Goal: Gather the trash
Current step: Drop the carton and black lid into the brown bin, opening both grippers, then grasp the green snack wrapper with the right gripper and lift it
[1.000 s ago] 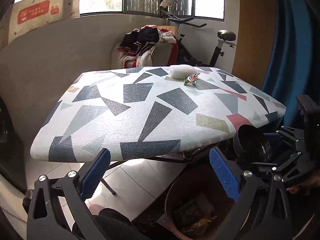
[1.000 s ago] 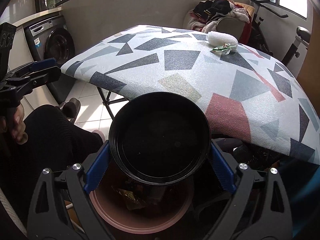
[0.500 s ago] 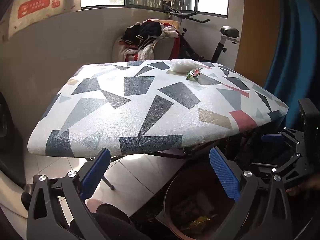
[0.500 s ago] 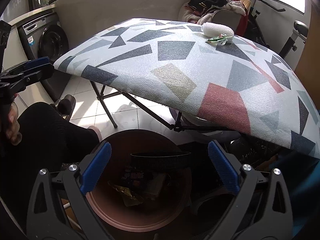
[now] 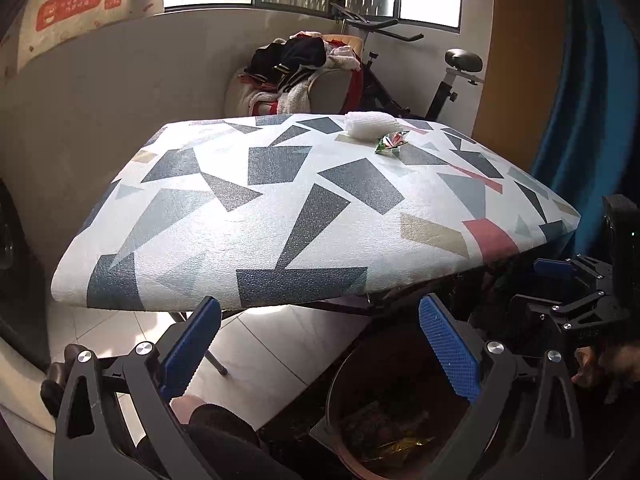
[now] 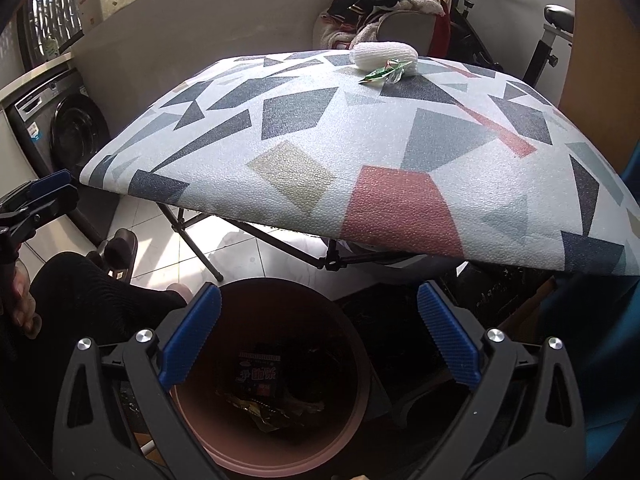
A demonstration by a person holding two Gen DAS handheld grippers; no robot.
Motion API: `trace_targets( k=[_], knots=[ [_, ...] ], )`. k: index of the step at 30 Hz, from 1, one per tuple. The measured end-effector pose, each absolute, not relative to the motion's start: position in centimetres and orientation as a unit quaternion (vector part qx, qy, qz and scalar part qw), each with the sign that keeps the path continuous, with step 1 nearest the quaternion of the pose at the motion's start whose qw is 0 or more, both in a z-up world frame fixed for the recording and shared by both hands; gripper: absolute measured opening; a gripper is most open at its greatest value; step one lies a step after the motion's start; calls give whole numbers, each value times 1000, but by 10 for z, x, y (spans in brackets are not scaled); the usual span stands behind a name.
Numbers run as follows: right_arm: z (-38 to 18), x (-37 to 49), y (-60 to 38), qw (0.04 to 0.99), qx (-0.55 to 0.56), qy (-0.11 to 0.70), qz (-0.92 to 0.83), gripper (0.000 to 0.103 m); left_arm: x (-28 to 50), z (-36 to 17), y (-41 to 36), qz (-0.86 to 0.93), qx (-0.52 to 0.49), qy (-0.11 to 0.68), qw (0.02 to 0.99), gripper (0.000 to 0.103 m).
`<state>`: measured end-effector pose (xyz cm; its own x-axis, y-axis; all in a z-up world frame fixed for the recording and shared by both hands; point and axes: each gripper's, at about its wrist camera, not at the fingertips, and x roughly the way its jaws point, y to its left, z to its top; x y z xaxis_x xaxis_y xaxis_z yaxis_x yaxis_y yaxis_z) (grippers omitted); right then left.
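— Below the near edge of the table [image 6: 400, 140], what sits in that brown bin [image 6: 276, 452]?

— Crumpled wrappers and a dark printed packet [image 6: 258, 378], lying at the bottom. The bin stands on the tiled floor, partly tucked under the table.

— And the trash not yet collected?

— A green crumpled wrapper [image 5: 391, 143] lies on the far part of the patterned tabletop, touching or just beside a white foam net [image 5: 370, 128].

— Where is the right gripper [image 6: 318, 336]?

— Above the bin's mouth. Its jaws have just been opening and now stand spread wide, with nothing between the blue pads.

— The left gripper [image 5: 320, 354]?

— Near the table's front edge, to the left of the bin, jaws parted and empty. In its view the right gripper shows at the right margin, with a bit of the person's hand behind it.

— Anything further out?

— A washing machine [image 6: 60, 132] at the left wall, a chair heaped with clothes [image 5: 304, 64] behind the table, an exercise bike [image 5: 452, 76], and a blue curtain [image 5: 584, 80] at the right.
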<state>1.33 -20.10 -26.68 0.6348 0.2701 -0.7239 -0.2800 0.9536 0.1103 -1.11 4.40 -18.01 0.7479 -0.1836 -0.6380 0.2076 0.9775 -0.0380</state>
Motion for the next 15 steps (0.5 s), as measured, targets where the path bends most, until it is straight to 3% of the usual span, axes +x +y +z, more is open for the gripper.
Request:
trace_targets(
  k=[15],
  knots=[
    [-267, 13, -198, 905, -14, 396, 152, 97, -5, -187, 38, -109, 22, 349, 931, 97]
  ],
)
